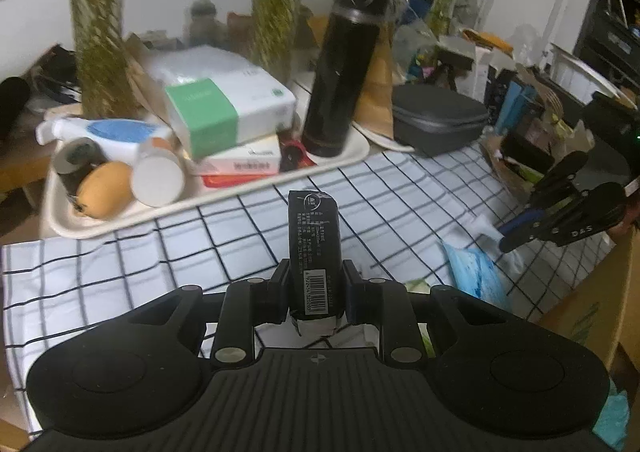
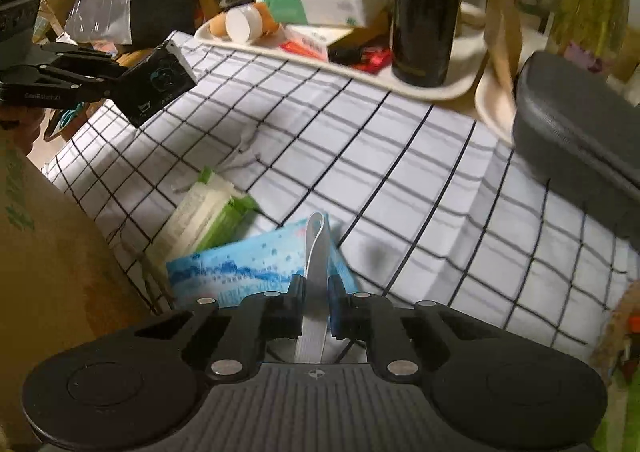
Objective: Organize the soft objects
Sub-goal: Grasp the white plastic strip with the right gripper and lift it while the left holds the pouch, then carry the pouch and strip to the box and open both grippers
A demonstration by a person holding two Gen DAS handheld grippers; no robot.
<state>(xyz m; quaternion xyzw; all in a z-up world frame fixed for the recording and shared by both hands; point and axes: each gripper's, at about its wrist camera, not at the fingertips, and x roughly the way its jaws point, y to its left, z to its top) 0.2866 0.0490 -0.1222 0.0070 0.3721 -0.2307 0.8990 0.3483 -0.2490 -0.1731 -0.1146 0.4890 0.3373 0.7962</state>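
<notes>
Black pack (image 1: 314,252) between left fingers (image 1: 280,292)

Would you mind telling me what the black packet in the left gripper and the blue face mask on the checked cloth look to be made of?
Black packet: seemingly glossy plastic film around a soft pack, judging by its sheen, printed barcode and crimped white end. Face mask: probably matte non-woven fabric, printed blue, with no shine; its flat white ear strap looks like woven elastic.
</notes>
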